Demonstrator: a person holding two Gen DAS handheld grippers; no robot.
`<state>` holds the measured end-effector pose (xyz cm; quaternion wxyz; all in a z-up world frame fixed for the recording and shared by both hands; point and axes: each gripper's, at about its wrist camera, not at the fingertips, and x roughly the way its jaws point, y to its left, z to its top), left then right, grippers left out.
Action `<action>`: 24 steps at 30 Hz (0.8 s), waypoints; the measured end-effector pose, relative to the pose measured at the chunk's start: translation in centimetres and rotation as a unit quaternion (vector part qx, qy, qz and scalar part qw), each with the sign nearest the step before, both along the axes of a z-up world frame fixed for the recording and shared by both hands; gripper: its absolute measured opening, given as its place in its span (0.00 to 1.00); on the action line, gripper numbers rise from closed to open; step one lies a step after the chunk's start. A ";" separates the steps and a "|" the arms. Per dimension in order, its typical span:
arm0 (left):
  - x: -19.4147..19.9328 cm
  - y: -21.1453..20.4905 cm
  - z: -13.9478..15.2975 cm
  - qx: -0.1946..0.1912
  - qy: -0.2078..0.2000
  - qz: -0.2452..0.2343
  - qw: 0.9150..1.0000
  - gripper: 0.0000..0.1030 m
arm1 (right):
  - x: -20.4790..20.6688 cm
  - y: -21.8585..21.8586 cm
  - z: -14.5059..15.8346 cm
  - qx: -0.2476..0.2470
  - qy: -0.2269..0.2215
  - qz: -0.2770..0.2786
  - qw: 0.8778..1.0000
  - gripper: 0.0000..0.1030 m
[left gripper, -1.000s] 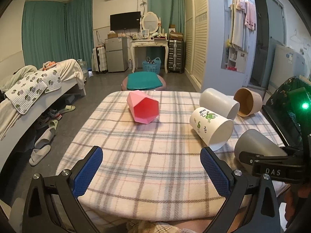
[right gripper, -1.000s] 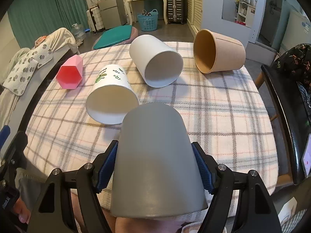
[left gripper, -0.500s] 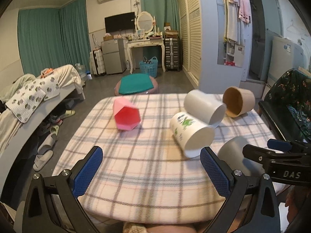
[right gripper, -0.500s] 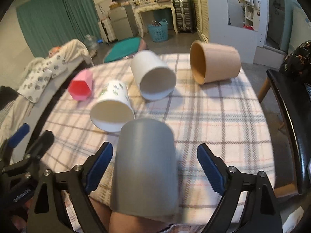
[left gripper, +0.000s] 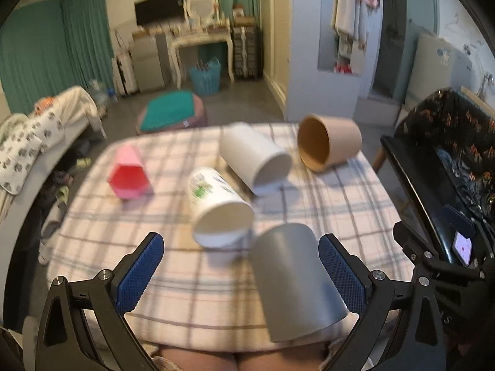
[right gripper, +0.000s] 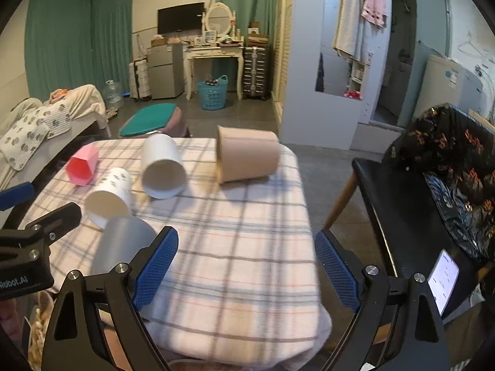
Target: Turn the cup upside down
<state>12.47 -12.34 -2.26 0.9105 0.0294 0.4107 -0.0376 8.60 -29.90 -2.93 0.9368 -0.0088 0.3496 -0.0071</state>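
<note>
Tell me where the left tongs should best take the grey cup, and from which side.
Probably across the grey cup's side wall near mid-height, coming from the table's near edge. It stands mouth-down, closed end up, between the open left tongs' pads already; its smooth tapered wall is narrower toward the top, so a lower hold should slip less.

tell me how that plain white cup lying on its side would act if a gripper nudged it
The plain white cup lies on its side on the plaid cloth, so it would probably roll, curving since it looks tapered. It looks thin-walled and empty, likely light. The soft cloth may slow it.
</note>
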 end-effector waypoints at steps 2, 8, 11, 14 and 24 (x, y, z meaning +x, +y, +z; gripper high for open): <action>0.8 -0.7 -0.8 -0.003 0.022 -0.003 1.000 1.00 | 0.2 -1.1 -0.8 0.007 0.008 -0.009 1.000 0.88; 2.4 -2.1 -2.6 -0.006 0.069 -0.015 0.997 1.00 | 0.8 -3.3 -2.4 0.025 0.026 -0.033 0.999 0.88; 2.9 -2.8 -3.6 -0.005 0.096 -0.029 0.995 0.99 | 1.4 -3.6 -2.9 0.028 0.032 -0.032 0.999 0.88; 3.4 -2.9 -4.4 -0.009 0.118 -0.034 0.992 0.98 | 1.7 -3.5 -3.4 0.031 0.037 -0.028 0.998 0.88; 3.6 -2.9 -4.7 -0.025 0.147 -0.054 0.987 0.77 | 2.0 -3.9 -3.8 0.038 0.039 -0.029 0.998 0.88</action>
